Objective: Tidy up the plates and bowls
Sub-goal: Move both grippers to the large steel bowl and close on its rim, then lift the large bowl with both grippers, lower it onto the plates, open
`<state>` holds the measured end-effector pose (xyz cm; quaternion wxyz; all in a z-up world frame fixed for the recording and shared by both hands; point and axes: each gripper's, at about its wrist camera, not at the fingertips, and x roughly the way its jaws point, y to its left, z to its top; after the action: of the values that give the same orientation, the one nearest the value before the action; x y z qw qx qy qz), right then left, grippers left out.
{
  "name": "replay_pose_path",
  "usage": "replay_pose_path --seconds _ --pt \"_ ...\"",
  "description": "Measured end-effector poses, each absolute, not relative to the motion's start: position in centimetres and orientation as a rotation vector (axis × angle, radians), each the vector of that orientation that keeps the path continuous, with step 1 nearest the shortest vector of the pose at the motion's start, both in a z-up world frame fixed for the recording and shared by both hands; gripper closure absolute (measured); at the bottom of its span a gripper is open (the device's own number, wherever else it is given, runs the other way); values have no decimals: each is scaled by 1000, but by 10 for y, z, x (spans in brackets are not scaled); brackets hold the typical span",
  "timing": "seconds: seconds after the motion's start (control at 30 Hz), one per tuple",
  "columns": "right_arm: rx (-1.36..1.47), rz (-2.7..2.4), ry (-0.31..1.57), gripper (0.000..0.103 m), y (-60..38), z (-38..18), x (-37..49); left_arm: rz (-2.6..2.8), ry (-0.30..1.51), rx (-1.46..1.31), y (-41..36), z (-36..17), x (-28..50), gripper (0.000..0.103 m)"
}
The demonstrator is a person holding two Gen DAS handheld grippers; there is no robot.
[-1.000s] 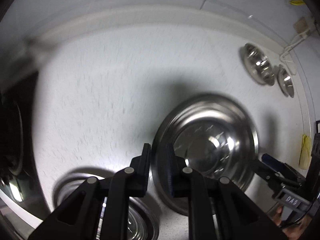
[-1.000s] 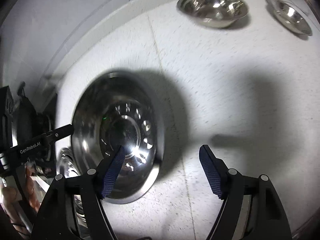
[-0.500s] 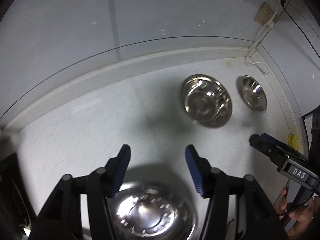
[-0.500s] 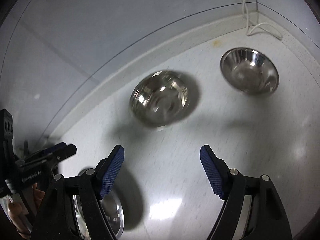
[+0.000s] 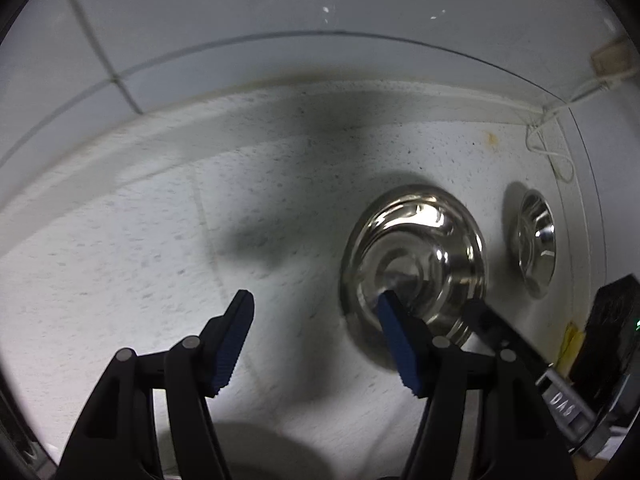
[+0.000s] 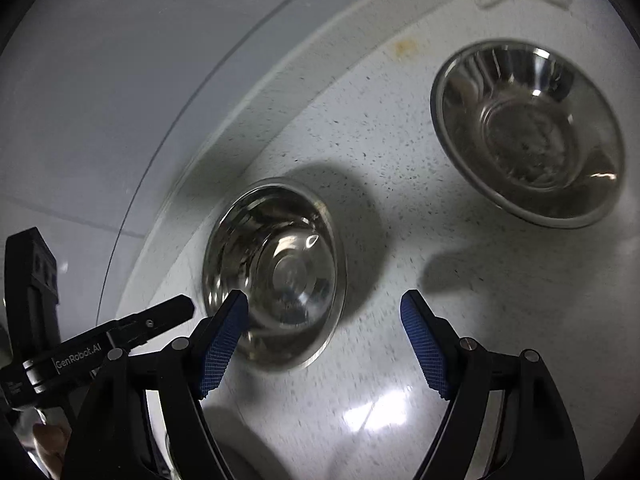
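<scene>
- We noted two steel bowls on the speckled white counter (image 5: 120, 264). The near steel bowl (image 6: 276, 272) sat just off the backsplash kerb (image 5: 160, 136), and the far steel bowl (image 6: 528, 132) sat further along the kerb from it, apart, towards the corner.
- The left gripper (image 5: 316, 344) had just been opening; its jaws stood wide with nothing between them, and its right finger overlapped the near bowl's rim in the left wrist view. We could not tell whether it touched.
- The right gripper (image 6: 324, 344) was also spread wide and empty, hovering on the open-counter side of the near bowl.
- Risk, as we judged it: both grippers crowded the same bowl. The left one showed close beside the right one's finger in the right wrist view, so a joint reach could knock them together.
- Risk: the bowl's polished, sloping wall could squirt out of a pinch taken too low on the rim.
- Risk: a nudge could skate the near bowl against the kerb, or into the far bowl.
- A white cord (image 5: 548, 148) lay on the counter in the corner beyond the far bowl; carrying a bowl that way could snag it.
- Motion blur left the rim edges uncertain.
</scene>
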<state>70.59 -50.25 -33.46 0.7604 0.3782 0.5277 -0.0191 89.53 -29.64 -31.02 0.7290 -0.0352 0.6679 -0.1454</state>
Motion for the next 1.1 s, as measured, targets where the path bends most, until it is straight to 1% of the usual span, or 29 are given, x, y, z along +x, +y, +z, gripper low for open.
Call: replay_pose_path --seconds 0.1,0.27,0.3,0.33,0.37,0.4,0.47,0.57,0.7,0.8,0.83,0.9,1.1 --pt "848 -50 1153 29 -504 -344 711 -317 1496 -83 -303 -321 902 40" --pt "822 -75 1151 29 -495 -344 719 -308 1542 -122 -311 -336 910 40" --pt "806 -80 1157 32 -492 -343 719 -306 1539 -131 -312 -338 910 43" --pt "788 -75 1163 51 -487 -343 720 -305 1535 -136 -312 -337 909 45" --pt "776 -70 1172 64 -482 -344 721 -313 1533 -142 -311 -338 909 71" --pt "763 -65 1186 87 -477 -346 721 -328 1545 -147 -312 -340 906 94" --pt "700 -71 1206 92 -463 -345 719 -330 1552 -125 -308 -340 899 95" --pt "657 -54 1215 93 -442 -340 708 -337 1533 -93 -300 -331 884 95" --pt "609 -26 1205 92 -410 -318 682 -336 1477 -44 -278 -301 847 95" --pt "593 5 1185 92 -384 -300 658 -341 1434 -38 -249 -275 808 95" --pt "584 16 1179 92 -374 -294 650 -340 1467 25 -243 -269 799 95" --pt "556 49 1179 92 -347 -283 632 -334 1440 40 -225 -257 776 94" --pt "461 140 1205 90 -277 -275 598 -304 1382 86 -166 -238 716 93"
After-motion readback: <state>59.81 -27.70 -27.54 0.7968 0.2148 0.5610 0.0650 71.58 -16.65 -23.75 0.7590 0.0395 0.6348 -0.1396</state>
